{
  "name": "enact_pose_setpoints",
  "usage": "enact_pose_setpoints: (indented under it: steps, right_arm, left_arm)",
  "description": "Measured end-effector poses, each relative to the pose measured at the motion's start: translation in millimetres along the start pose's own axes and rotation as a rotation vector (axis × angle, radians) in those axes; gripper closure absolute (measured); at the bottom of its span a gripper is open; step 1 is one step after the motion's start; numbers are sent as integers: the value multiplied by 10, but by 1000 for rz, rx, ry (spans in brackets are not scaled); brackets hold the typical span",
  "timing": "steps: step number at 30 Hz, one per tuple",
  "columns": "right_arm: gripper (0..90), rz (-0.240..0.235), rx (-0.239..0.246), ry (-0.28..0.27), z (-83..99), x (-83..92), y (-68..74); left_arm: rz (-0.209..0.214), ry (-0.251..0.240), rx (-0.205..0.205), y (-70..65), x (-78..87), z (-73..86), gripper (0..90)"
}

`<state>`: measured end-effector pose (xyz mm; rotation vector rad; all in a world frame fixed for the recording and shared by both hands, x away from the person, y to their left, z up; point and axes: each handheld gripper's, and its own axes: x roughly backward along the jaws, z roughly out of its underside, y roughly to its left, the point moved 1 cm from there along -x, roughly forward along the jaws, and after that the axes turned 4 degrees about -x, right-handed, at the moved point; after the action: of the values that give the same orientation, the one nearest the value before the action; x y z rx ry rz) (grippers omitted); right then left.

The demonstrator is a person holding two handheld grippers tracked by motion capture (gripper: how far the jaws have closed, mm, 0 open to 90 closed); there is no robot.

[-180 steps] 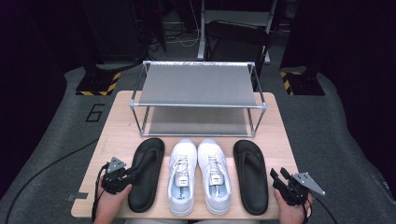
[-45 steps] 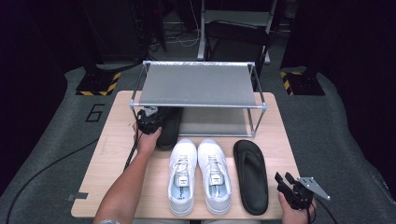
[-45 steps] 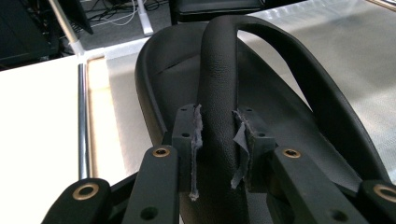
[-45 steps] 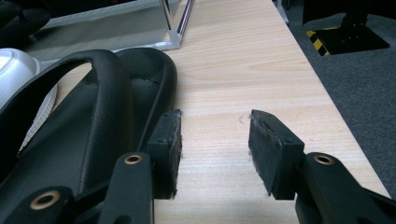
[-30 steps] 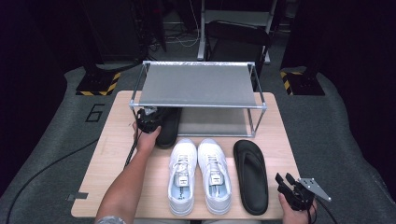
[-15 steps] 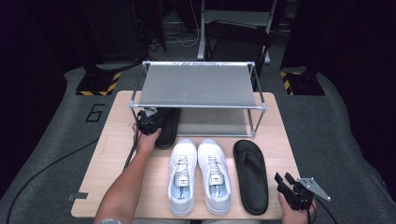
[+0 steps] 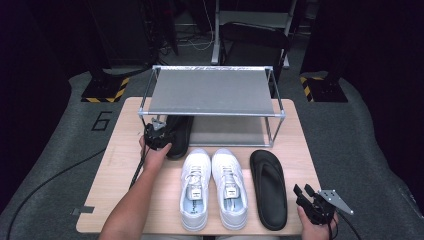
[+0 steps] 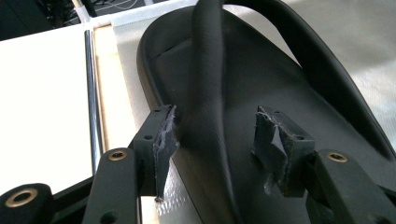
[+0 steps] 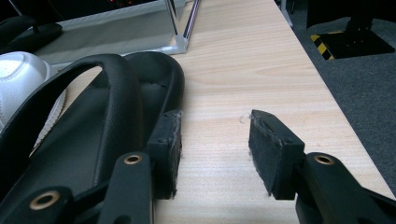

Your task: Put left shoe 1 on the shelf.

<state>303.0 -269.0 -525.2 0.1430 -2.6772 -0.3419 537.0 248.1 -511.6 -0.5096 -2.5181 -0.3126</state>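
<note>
Left tool [image 8: 217, 144] newly opened (strap between), flip-flop [image 7: 178, 134] on lower shelf [image 7: 235, 131].

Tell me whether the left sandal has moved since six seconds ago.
Yes. The left sandal went from beside the sneakers forward onto the rack's lower shelf.

The table [image 7: 125, 165] is topped in pale wood-grain laminate, matt and smooth. The rack [image 7: 212, 70] at its back edge is framed in shiny chromed metal tube, and its shelves look like grey woven cloth. Both flip-flops [image 7: 178, 135] [image 7: 270, 187] are made of black rubbery stuff with a soft sheen. The sneakers [image 7: 212, 187] look like smooth white leather. Worn, frayed grey pads [image 8: 166, 137] are stuck on matt black plastic jaws.
</note>
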Motion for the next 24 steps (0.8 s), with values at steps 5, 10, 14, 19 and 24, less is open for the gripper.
enact_pose_setpoints:
  steps: [5, 10, 14, 19, 24]
  right_arm:
    - [535, -6, 15, -5, -12, -4, 29]
    - [534, -10, 21, -15, -40, 20, 47]
    - [536, -52, 51, -21, -124, 41, 126]
    - [545, -116, 103, 0, -204, 33, 297]
    - [564, -147, 126, 94, -134, -73, 365]
  left_arm:
    - [2, -20, 2, -10, 83, 25, 466]
    - [4, -47, -3, -19, 199, 1, 457]
    - [16, -51, -5, -62, 290, -9, 461]
    - [22, -59, -42, -83, 435, -50, 468]
    - [32, -75, -78, -117, 599, -86, 468]
